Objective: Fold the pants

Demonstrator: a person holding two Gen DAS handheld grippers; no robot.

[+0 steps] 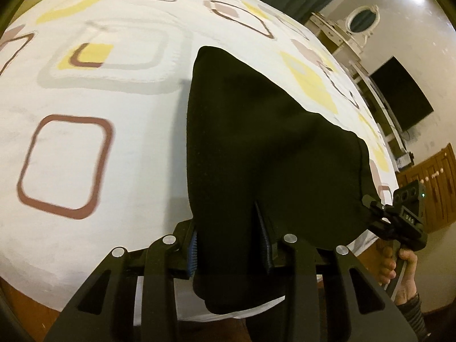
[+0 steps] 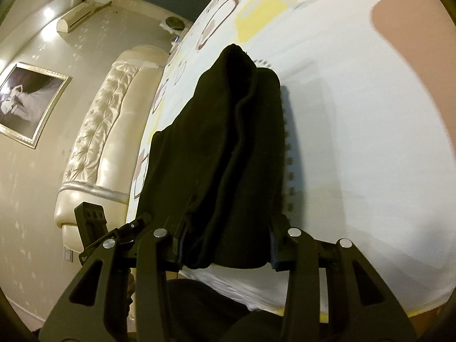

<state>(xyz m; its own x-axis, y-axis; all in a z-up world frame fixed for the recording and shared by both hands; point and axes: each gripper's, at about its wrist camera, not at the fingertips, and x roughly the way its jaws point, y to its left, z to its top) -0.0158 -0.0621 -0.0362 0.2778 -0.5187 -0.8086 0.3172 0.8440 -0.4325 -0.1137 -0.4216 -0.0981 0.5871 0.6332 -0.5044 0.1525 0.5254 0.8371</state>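
The pants (image 1: pixel 256 142) hang pinched in both the left gripper (image 1: pixel 228 245) and right gripper (image 2: pixel 228 245); both should move together, keeping the edge straight.

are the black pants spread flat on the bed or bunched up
Bunched up. The pants hang in thick folds between both grippers, left and right, each clamped on the cloth, above the bed sheet.

Black tongs (image 1: pixel 228 245) are showing silver screws and blue ribbed pads; the person's hand (image 1: pixel 399 270) is wearing a dark striped sleeve (image 1: pixel 413 310).
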